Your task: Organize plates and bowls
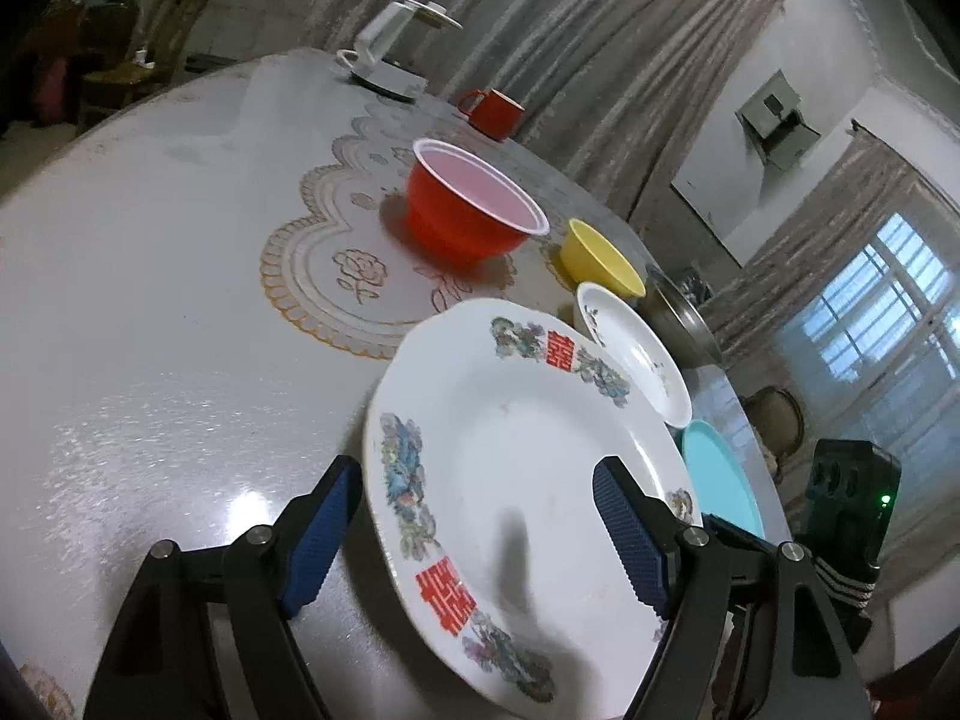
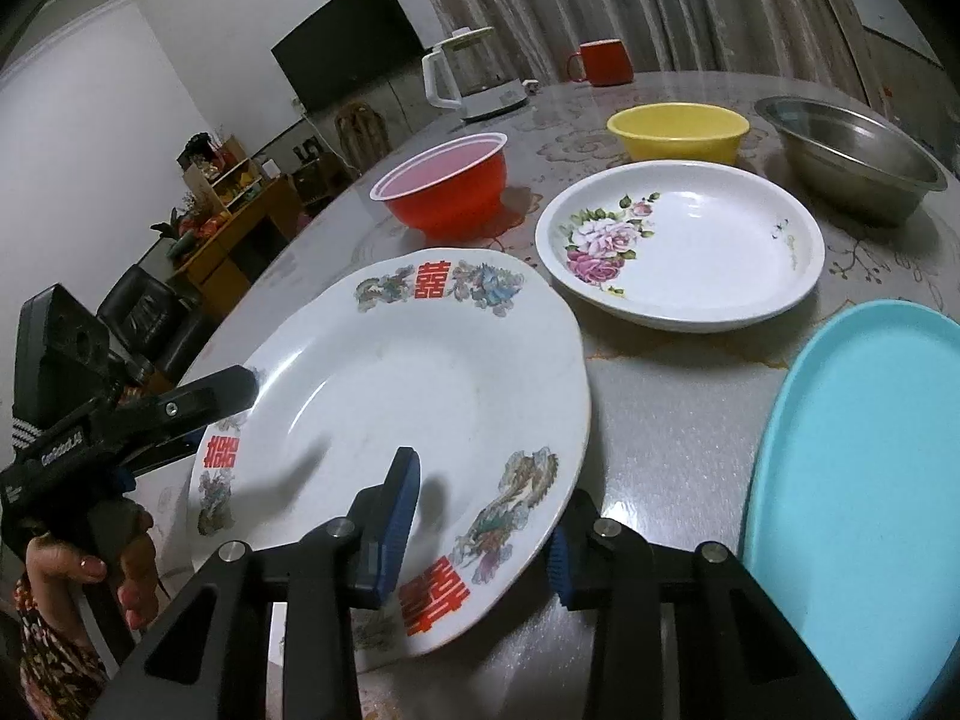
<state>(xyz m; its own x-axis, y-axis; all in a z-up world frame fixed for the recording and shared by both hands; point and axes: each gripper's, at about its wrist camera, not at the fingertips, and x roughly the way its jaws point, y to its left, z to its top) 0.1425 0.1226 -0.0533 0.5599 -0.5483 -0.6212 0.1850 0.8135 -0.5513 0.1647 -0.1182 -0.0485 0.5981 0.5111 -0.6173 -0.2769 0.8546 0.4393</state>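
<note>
Grippers are set at opposite edges of the white plate with red characters (image 2: 420, 396) on the table (image 1: 150, 300). Its near rim is straddled by the right gripper (image 2: 480, 531), jaws narrowed; whether the pads press cannot be told. The left gripper (image 1: 474, 534) is wider, one finger over the plate. Beyond are seen a turquoise plate (image 2: 864, 480), rose-patterned dish (image 2: 708, 246), red bowl (image 2: 450, 186), yellow bowl (image 2: 678, 132) and steel bowl (image 2: 852, 150).

Before our right gripper (image 2: 474, 516), glossy glazed white plate (image 2: 420, 396), beyond it matt red plastic bowl (image 2: 447, 192), dull brushed metal basin (image 2: 852, 162), to its right smooth matt turquoise plate (image 2: 864, 480), our ribbed blue pads (image 2: 399, 516).
</note>
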